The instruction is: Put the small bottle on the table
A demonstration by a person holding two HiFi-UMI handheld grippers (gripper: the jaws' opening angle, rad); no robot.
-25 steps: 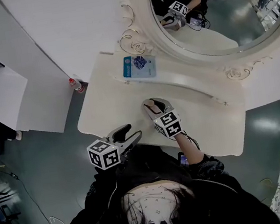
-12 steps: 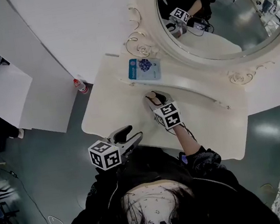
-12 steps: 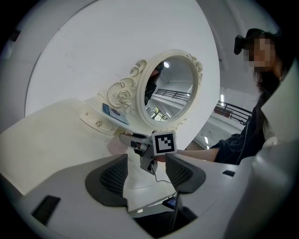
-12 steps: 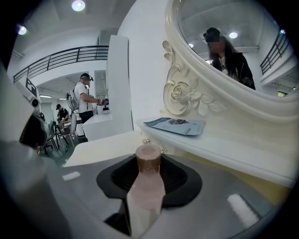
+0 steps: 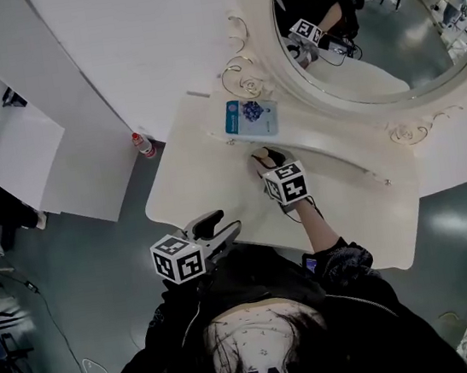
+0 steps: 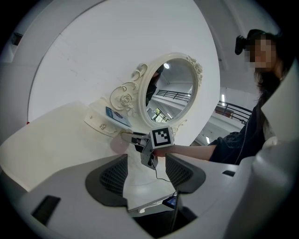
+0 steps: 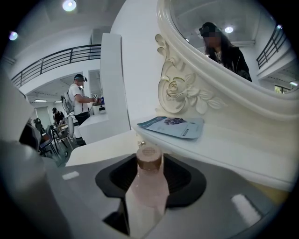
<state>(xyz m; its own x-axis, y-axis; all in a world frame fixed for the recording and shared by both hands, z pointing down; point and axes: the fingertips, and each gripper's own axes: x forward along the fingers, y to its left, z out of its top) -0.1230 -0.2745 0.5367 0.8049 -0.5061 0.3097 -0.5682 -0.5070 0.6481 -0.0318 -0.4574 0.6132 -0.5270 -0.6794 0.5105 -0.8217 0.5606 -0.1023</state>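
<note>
Small bottle clamped in right gripper above the tabletop; left gripper empty.

The right gripper (image 5: 265,156) is closed on the small bottle (image 7: 148,182), pink with a brown cap. Its pads touch both sides, though the jaws have just eased slightly wider. It is over the tabletop (image 5: 194,178), close to the raised ledge carrying a blue packet (image 5: 251,117) below the mirror (image 5: 367,33). Contact between bottle base and tabletop cannot be confirmed. The left gripper (image 5: 220,228) hangs at the near tabletop edge, jaws apart with nothing between them.
</note>
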